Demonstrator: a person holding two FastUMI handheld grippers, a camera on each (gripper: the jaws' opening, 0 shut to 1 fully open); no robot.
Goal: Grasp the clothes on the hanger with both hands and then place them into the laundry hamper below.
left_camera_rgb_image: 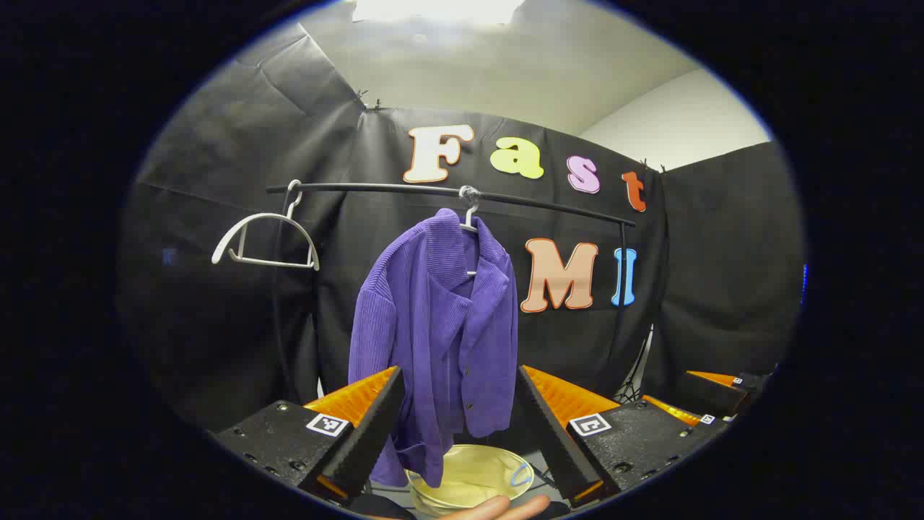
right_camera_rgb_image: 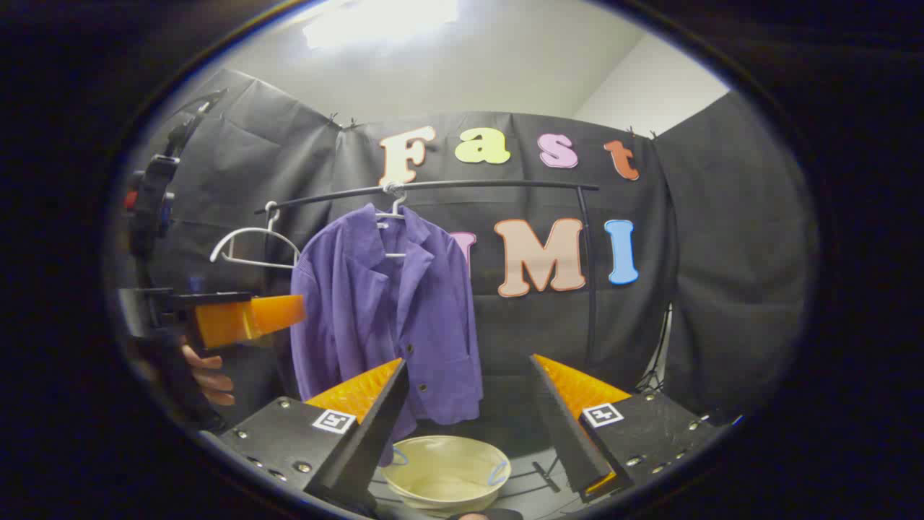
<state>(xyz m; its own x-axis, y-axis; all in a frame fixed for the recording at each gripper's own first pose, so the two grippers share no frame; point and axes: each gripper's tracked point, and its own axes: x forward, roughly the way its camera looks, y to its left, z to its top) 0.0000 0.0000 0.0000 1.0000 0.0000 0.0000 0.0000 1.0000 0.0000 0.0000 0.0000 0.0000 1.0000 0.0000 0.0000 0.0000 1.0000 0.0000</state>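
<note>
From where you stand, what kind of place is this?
Likely a small staged booth set up as a laundry corner: a clothes rail carrying a purple jacket, a laundry hamper beneath, black cloth walls.

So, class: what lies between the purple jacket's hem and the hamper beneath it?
Nothing: in the right gripper view, only bare air separates the purple jacket from the hamper below.

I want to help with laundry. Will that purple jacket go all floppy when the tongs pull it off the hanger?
Probably floppy: the purple ribbed fabric jacket hangs in soft folds from its white hanger. It likely bunches rather than slips, since the cloth looks ribbed. It should drop limp into the cream round hamper below.
</note>
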